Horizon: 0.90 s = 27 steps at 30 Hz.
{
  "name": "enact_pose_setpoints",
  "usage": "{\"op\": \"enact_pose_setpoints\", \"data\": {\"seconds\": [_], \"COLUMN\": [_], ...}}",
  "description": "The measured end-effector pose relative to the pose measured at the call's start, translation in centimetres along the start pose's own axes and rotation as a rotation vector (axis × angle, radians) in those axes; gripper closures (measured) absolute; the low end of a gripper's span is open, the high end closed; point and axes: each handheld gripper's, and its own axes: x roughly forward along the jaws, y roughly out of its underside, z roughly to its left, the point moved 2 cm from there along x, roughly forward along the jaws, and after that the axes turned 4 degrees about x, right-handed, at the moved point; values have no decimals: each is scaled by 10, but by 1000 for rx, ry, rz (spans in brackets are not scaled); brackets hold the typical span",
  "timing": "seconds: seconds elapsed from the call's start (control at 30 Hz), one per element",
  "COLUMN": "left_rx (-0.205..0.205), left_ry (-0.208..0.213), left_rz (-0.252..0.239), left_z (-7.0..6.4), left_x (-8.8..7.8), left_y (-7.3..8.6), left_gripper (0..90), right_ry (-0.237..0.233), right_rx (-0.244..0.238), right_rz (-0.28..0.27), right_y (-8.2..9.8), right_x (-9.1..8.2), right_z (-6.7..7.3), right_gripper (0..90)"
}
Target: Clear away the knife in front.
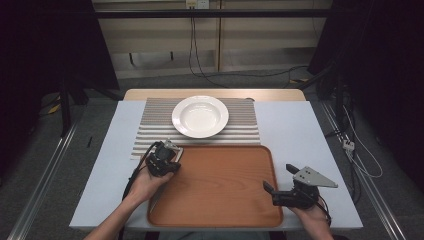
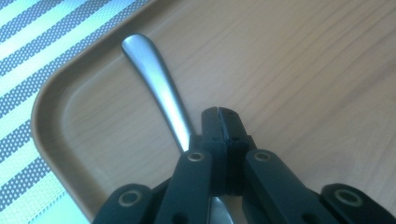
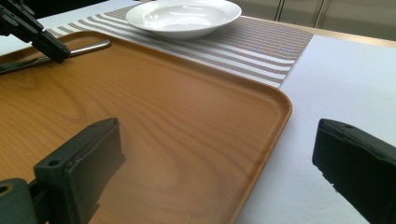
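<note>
High view: the left hand-held gripper [image 1: 167,156] is held over the far left corner of the wooden tray [image 1: 220,210]; the right hand-held gripper [image 1: 281,180] straddles its right rim, jaws apart.

Left gripper view: the jaws are pressed together, empty, the metal handle [image 2: 154,79] lying just beside them near the rounded corner.

Right gripper view: bare tray lies ahead; the white plate [image 3: 184,16] sits beyond on the striped mat [image 3: 261,46], the worktop [image 3: 336,84] to the right.
</note>
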Motion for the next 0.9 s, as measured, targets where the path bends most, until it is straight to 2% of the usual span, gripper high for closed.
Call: {"op": "enact_pose_setpoints", "data": {"seconds": [0.13,0.27,0.4,0.53,0.63,0.9], "left_rx": [-8,-29,-40,-39,-50,-52], "left_ry": [-19,-11,-20,-36,-26,-43], "left_rz": [8,12,32,43,24,29], "left_z": [1,5,6,8,10,10], "left_x": [-1,-3,-6,-8,-8,-11], "left_y": [2,4,6,8,12,16], "left_gripper": [900,900,900,900,900,900], "right_ry": [0,-2,-2,-3,-2,0], "right_rx": [0,0,1,1,1,5], "right_rz": [1,0,0,1,1,1], "right_y": [0,0,0,0,-1,0], "right_x": [0,0,1,1,1,1], "right_z": [0,0,0,0,0,-1], "right_gripper": [14,14,14,14,14,14]}}
